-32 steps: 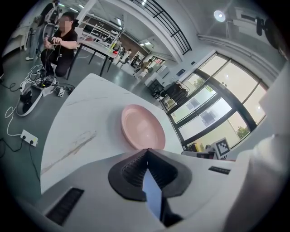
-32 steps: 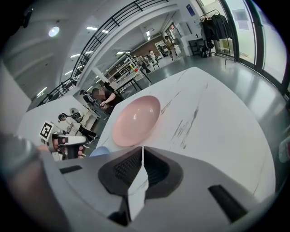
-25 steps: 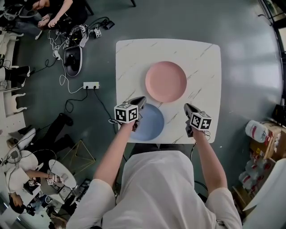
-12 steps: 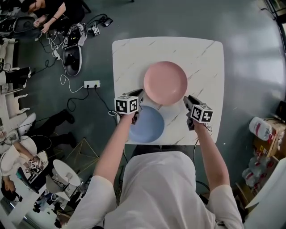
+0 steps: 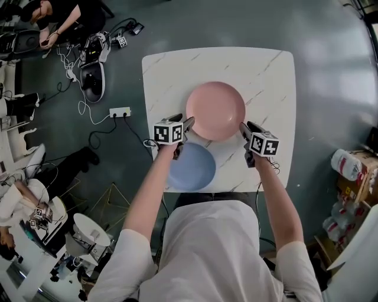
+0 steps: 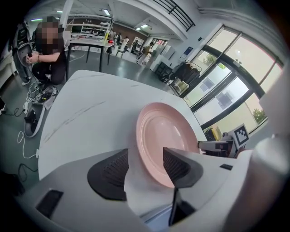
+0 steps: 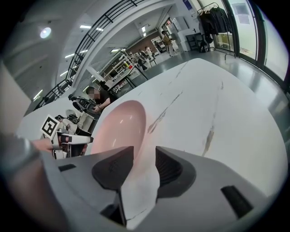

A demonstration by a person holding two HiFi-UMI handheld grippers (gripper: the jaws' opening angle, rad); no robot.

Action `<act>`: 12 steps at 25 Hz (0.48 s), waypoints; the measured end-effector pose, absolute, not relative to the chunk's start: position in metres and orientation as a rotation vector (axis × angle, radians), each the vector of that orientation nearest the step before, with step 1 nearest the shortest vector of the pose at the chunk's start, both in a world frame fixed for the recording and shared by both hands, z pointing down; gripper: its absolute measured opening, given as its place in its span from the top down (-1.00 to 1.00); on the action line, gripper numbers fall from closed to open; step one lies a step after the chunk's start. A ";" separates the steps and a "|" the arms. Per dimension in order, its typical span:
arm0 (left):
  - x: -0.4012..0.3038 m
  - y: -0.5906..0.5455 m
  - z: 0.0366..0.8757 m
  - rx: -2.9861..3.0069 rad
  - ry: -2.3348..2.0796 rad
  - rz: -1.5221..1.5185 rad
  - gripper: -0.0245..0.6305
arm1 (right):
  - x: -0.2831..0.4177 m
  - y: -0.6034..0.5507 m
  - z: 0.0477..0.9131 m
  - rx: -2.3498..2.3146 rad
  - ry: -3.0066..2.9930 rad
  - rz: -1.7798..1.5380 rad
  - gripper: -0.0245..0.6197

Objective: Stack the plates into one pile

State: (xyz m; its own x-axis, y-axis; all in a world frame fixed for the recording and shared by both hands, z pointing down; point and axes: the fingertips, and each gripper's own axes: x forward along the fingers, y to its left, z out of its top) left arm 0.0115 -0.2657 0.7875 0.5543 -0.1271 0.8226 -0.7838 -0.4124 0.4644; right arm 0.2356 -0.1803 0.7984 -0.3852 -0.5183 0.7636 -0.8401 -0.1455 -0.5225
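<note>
At the table's [image 5: 271,71] middle lies the pink plate [image 5: 215,111], blue plate [image 5: 192,166] at its near edge; left hand-held gripper [image 5: 188,122] and right hand-held gripper [image 5: 243,126], jaws just spread, flank the pink rim, nothing pinched; shallow bites could drop it.

blue plate [image 5: 198,168]: left edge hidden under left gripper [image 5: 188,122] and forearm [image 5: 155,189] | pink plate [image 5: 215,111]: near rim covered by a jaw in each gripper view, pad contact perhaps none, hard to tell | table [image 5: 266,76]: near edge hidden by torso [image 5: 209,248] | people [image 5: 56,12] at head view's left edge: cut off
</note>
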 end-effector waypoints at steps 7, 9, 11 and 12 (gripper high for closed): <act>0.021 -0.270 0.803 1.862 -0.723 0.916 0.21 | 0.230 -0.186 0.806 1.521 -1.815 1.553 0.47; 0.021 -0.269 0.806 1.846 -0.730 0.927 0.28 | 0.228 -0.188 0.808 1.512 -1.812 1.563 0.47; 0.021 -0.267 0.810 1.835 -0.730 0.933 0.42 | 0.225 -0.190 0.808 1.501 -1.817 1.570 0.56; 0.021 -0.266 0.811 1.828 -0.733 0.933 0.45 | 0.223 -0.190 0.808 1.500 -1.818 1.573 0.63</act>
